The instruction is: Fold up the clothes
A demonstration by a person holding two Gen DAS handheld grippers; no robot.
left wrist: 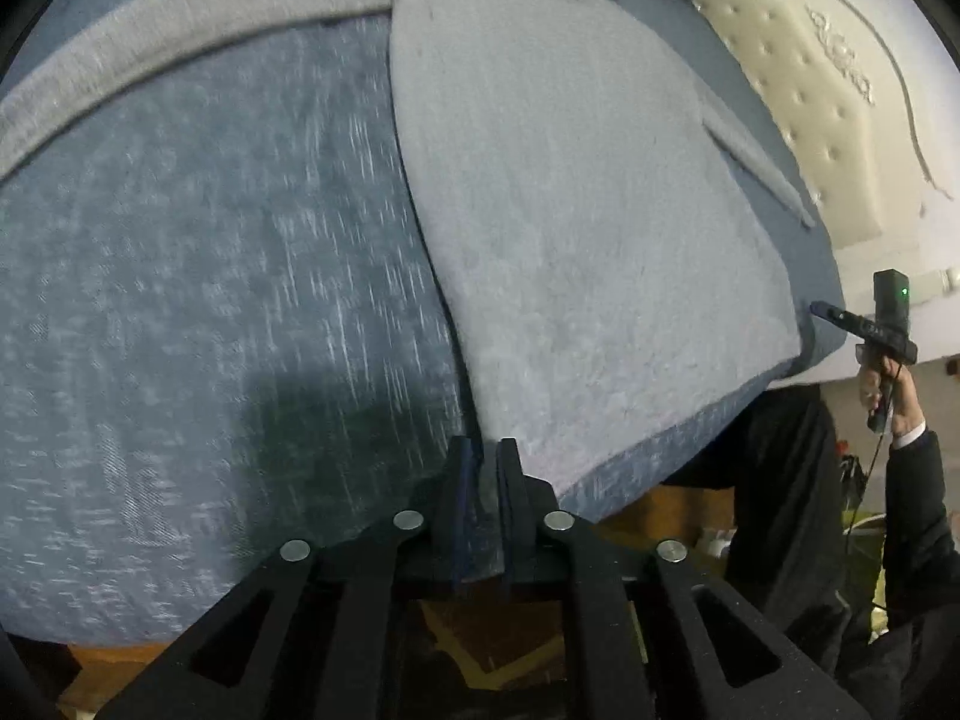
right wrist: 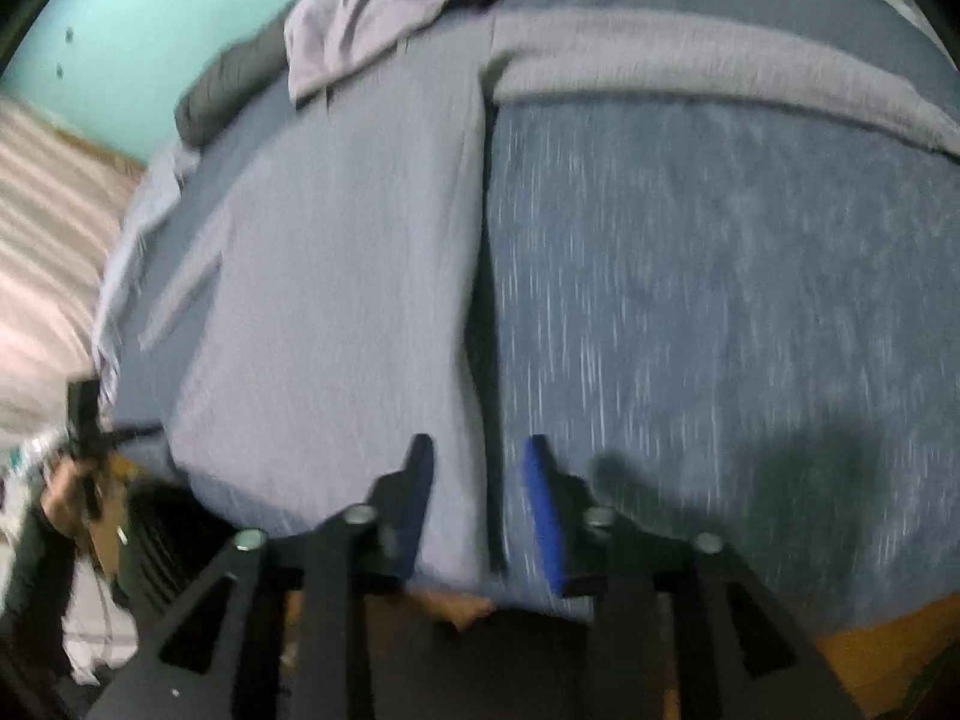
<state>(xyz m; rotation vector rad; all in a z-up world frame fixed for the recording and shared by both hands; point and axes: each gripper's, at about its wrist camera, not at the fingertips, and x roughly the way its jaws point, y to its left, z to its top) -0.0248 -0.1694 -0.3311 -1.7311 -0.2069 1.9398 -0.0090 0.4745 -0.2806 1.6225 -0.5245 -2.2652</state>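
Note:
A light grey sweater [left wrist: 570, 210] [right wrist: 336, 270] lies flat on a blue bed cover [left wrist: 180, 300] [right wrist: 720, 300]. One long sleeve [left wrist: 180, 42] [right wrist: 720, 72] stretches out sideways across the cover. The other sleeve [left wrist: 756, 168] lies along the body. My left gripper [left wrist: 485, 450] hovers at the sweater's near corner. Its fingers are shut to a thin slit, with only blue cover showing through. My right gripper [right wrist: 480, 450] is open, and its blue pads [right wrist: 543, 498] straddle the sweater's side edge near the hem without pinching it.
Loose pale clothes [right wrist: 384, 12] and a dark pillow [right wrist: 234, 90] lie at the far end of the bed. A cream mattress [left wrist: 840, 90] leans beyond the edge. A person's hand [left wrist: 900, 414] [right wrist: 66, 492] holds the other gripper off the bedside. A wooden frame [right wrist: 888, 648] shows below the cover.

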